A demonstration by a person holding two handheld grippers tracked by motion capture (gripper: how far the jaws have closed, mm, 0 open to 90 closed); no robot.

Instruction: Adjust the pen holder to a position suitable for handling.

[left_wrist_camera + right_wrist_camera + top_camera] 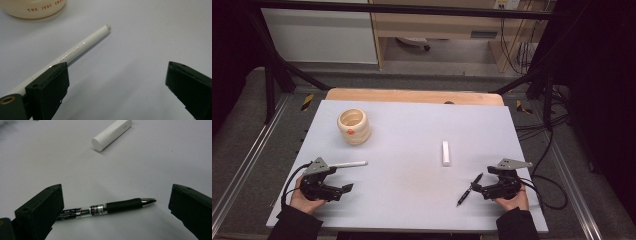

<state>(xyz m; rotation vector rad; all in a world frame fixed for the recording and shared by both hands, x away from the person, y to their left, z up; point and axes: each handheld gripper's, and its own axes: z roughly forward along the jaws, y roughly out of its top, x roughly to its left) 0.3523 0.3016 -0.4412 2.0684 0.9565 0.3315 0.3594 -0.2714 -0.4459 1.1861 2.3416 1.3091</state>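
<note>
Left gripper (343, 191), held low over the near-left of the table (412, 125): its 2 jaws stand wide apart and grasp nothing. In the left gripper view the white pen (75, 51) lies flat just beside the left jaw, outside the gap, its capped tip pointing toward the cream jar (32, 8) farther off. That offset suggests the gripper has yet to be aligned over the barrel.

Right gripper (475, 187), at the near-right: jaws likewise spread wide, holding nothing. In the right gripper view the black pen (110, 207) lies flat between the 2 jaws, its rear end passing behind the left jaw and its metal tip pointing toward the right jaw without touching it. The pen lies across the gap rather than along it, so closing now would likely pinch it end-on; a turn of the hand seems needed for a grip across the barrel.

Beyond this pen, well apart, a white cap-like cylinder (111, 133) rests on its side. The open-topped jar (353, 126) stands upright at the far left, plausibly the receptacle for both pens.
</note>
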